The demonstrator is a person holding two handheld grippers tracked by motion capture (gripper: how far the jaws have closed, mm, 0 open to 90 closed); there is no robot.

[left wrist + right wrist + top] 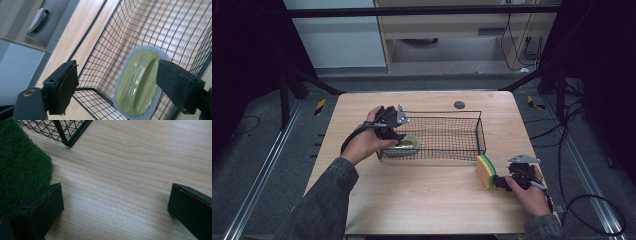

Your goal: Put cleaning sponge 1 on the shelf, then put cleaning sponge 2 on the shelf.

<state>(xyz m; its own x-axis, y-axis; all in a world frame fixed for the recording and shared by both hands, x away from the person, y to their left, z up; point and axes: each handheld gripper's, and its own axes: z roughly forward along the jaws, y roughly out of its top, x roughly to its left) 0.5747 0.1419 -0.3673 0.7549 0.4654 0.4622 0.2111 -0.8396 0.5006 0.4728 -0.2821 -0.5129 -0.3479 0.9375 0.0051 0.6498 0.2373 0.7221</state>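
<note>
1. While the left gripper (398,131) hangs at the left end of the wire basket (477,131), left of centre in the high view, its jaws stand apart with nothing pressed between them. The green scrubber (406,144) lies loose in that same corner of the basket.
2. Seen in the left gripper view, the scrubber (137,85) sits lower right of the frame, tilted against the mesh (105,50), with one black jaw overlapping its edge. If that hand draws away carelessly, I'd say the jaw could catch the grey pad rim and drag the scrubber back up the wall.
3. Leaning as it does, the scrubber might also slide or tip flat by itself. That is harmless, unless it hooks on the wires.
4. Over at the lower right of the high view, the right gripper (503,182) rests on the table (412,200) just beside the yellow-and-green sponge (485,171). Its jaws are spread wide too; the right gripper view shows bare wood between them and the sponge's green face (22,167) at the left edge, outside the left jaw.
5. Closing from there would likely grab air or shove the sponge sideways towards the basket corner (67,135).
6. A light basket can shift if either gripper knocks its rim.
</note>
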